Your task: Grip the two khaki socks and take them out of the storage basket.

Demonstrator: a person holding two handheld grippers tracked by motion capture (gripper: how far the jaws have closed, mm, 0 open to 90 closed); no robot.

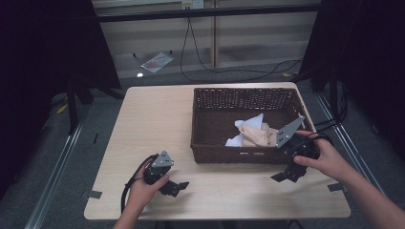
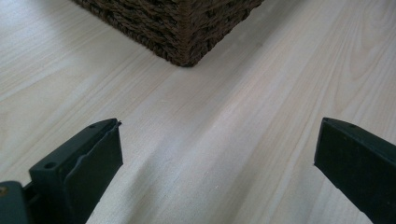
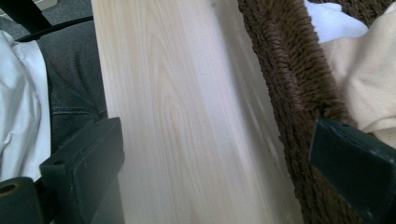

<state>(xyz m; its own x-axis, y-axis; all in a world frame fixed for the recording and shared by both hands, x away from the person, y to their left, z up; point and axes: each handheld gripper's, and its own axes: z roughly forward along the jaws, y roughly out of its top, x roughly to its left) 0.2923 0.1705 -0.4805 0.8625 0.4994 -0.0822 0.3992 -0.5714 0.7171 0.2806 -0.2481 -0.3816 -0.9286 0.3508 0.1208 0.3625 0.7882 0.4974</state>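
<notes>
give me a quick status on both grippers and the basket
Left gripper open, empty, on table. Right gripper open, empty, by basket. Cloths inside basket. Nothing in the way.

No text, label, brand, number or sign can be read anywhere in these views.

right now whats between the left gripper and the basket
Bare light wood table and nothing else. The left gripper view shows its open jaws facing the basket corner across an uncluttered stretch, and the high view agrees.
</notes>
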